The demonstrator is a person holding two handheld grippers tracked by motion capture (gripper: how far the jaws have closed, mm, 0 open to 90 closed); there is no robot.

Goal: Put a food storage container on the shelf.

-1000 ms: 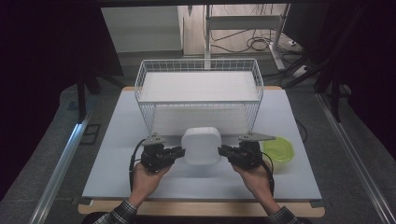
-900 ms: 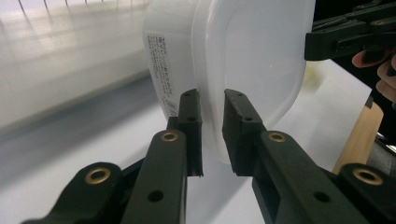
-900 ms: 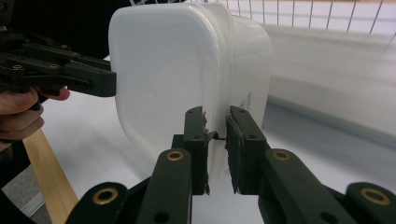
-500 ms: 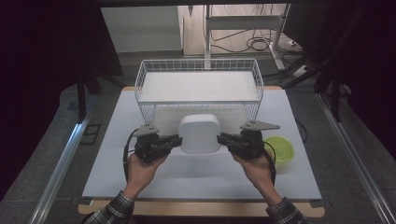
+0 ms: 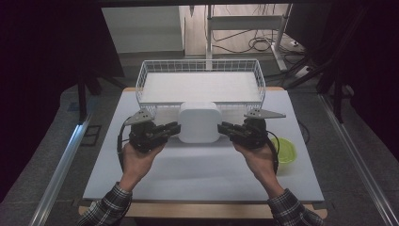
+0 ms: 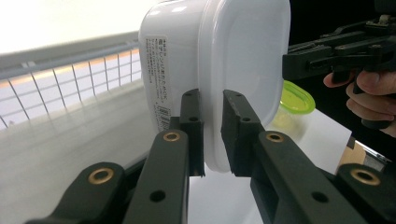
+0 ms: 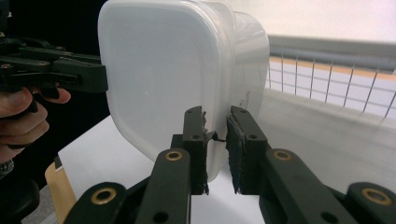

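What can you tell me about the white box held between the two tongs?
The box is a white, rounded-square plastic container with a lid and a printed label on one side wall. It looks smooth and slightly translucent. It hangs level above the table, just in front of the wire basket. The left tongs and right tongs pinch its lid rim on opposite sides. Nothing else touches it.

Plaid sleeves (image 5: 106, 207), black brass-riveted tools (image 6: 212, 135)

wire basket (image 5: 200, 75) far side; green bowl (image 5: 284, 150) right, maybe lidded; white tabletop (image 5: 197, 174)
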